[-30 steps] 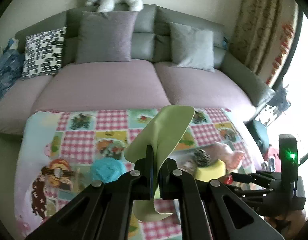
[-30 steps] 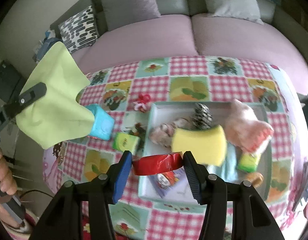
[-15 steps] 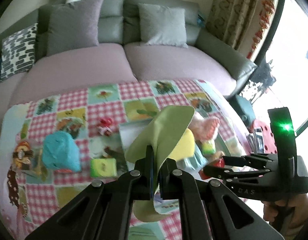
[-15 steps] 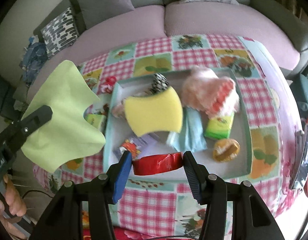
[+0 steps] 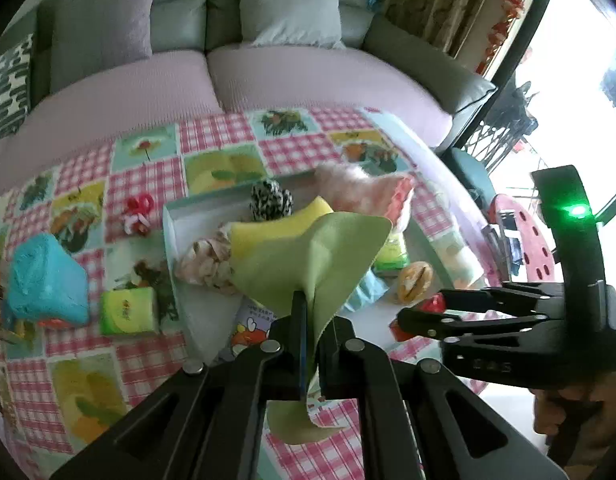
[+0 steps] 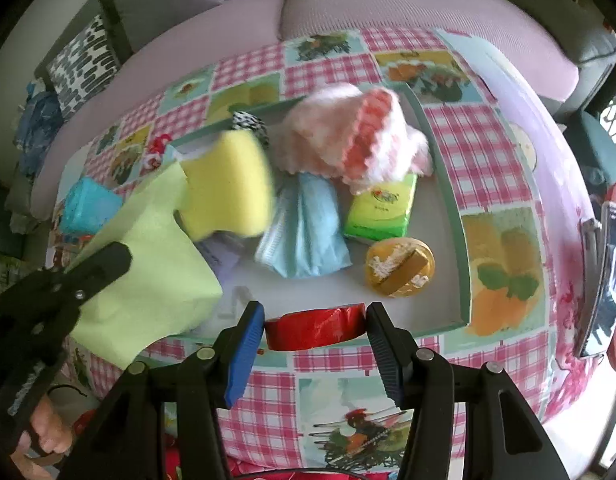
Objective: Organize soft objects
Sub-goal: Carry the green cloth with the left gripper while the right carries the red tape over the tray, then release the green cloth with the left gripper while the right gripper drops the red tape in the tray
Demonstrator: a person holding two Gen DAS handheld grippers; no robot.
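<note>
The left gripper (image 5: 313, 330) is clenching a light green cloth (image 5: 319, 256) between its closed fingers. In the left wrist view the cloth is standing up from the jaws in the lower middle of the frame; its long axis is running from the bottom centre toward the upper right, and the free corner is pointing to the right, over the tray (image 5: 196, 220). A short end is hanging below the fingers.

The right gripper (image 6: 313, 330) is grasping a red roll of tape (image 6: 315, 328) between its two pads. The roll is lying on its side, with its long side going left to right across the lower centre of the right wrist view, just at the near edge of the tray (image 6: 451, 208).

Inside the tray are lying a yellow sponge (image 6: 228, 188), a blue face mask (image 6: 308, 228), a pink fluffy cloth (image 6: 347, 136), a green tissue pack (image 6: 379, 212) and a round yellow item (image 6: 399, 268). In the left wrist view, at the left of the frame, a blue towel (image 5: 44, 276) and a second green pack (image 5: 128, 310) are resting on the checkered tablecloth (image 5: 300, 148).
</note>
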